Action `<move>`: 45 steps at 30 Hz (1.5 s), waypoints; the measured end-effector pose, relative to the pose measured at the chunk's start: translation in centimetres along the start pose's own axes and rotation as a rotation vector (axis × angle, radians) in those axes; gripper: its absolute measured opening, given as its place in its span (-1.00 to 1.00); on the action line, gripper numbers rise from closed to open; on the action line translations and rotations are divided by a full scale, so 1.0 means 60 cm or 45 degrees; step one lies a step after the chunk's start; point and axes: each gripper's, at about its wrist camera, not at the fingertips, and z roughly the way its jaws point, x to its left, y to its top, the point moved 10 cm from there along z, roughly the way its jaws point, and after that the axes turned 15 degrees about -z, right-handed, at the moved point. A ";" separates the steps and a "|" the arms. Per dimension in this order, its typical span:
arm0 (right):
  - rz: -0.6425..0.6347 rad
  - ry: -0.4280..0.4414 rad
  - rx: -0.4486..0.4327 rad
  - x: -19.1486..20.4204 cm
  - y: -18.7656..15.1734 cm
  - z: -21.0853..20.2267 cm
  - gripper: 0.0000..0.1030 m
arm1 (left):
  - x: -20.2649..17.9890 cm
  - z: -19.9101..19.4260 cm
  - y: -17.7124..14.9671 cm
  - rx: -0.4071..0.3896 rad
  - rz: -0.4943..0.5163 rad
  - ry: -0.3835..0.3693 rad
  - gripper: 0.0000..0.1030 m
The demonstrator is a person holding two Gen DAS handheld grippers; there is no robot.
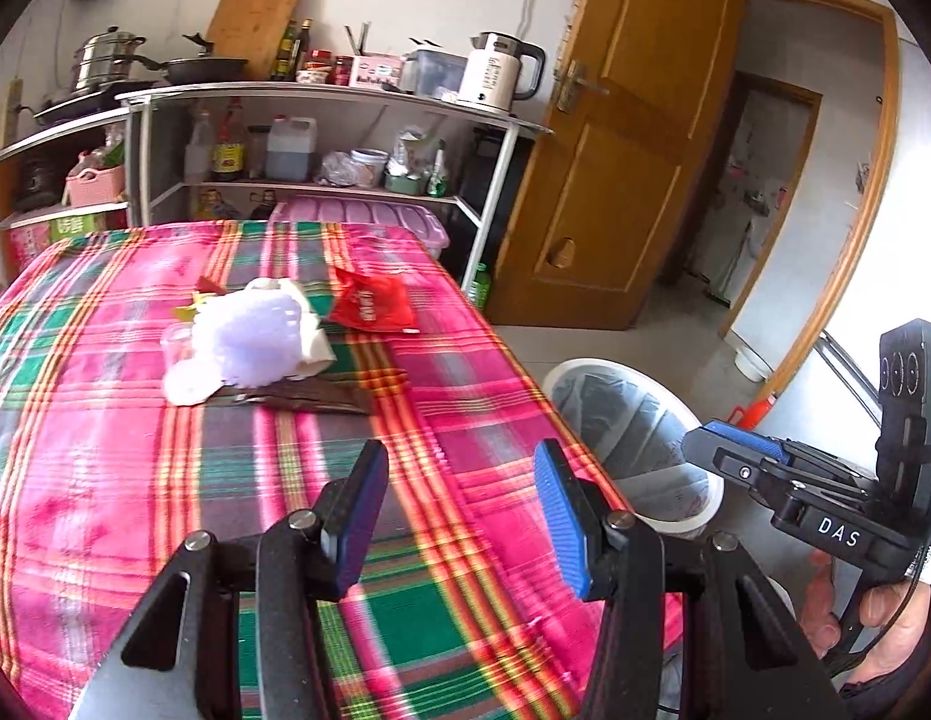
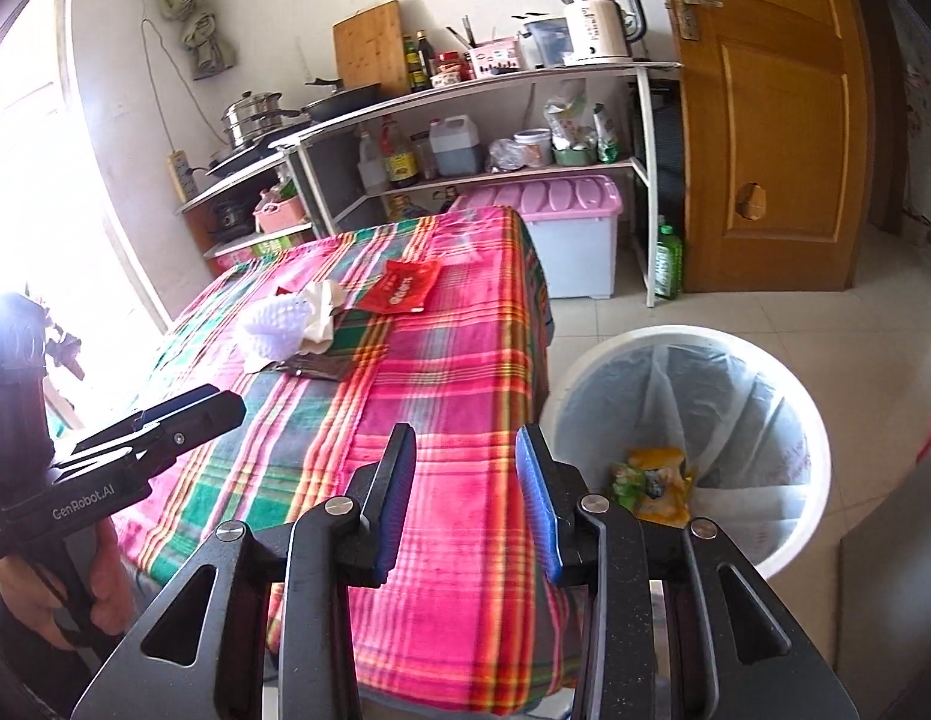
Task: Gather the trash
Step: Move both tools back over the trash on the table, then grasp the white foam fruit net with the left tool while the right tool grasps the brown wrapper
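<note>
The red snack wrapper (image 1: 372, 305) lies flat on the plaid worktop (image 1: 135, 450), at about 1 o'clock from the white foam net (image 1: 258, 339) and crumpled paper pile. It looks light, thin and crinkly — pinch a raised edge. The bin (image 2: 693, 450) stands at 3 o'clock. Left tool (image 1: 459, 516) and right tool (image 2: 465, 498) are both open — nothing between them.

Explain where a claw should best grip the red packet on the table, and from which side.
Probably grip the red packet at its near edge, coming from the bin side of the table. It lies flat and apart from the white pile, so that edge looks free; a thin edge suits two fingers.
</note>
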 end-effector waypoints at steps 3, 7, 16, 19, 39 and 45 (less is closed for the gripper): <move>-0.025 0.020 0.002 0.017 0.009 0.010 -0.30 | 0.028 -0.009 0.008 -0.024 -0.024 0.031 0.01; -0.050 0.049 0.002 0.040 0.024 0.025 -0.30 | 0.063 -0.019 0.020 -0.053 -0.050 0.069 0.02; -0.104 0.110 0.010 0.077 0.050 0.066 -0.23 | 0.120 -0.014 0.056 -0.079 -0.120 0.120 0.13; -0.119 0.119 0.021 0.083 0.058 0.082 -0.22 | 0.134 -0.003 0.070 -0.081 -0.136 0.129 0.15; -0.117 0.155 0.073 0.066 0.058 0.153 -0.21 | 0.180 0.116 0.113 -0.008 -0.274 0.180 0.33; -0.111 0.168 0.082 0.065 0.058 0.164 -0.21 | 0.185 0.131 0.113 0.001 -0.295 0.202 0.36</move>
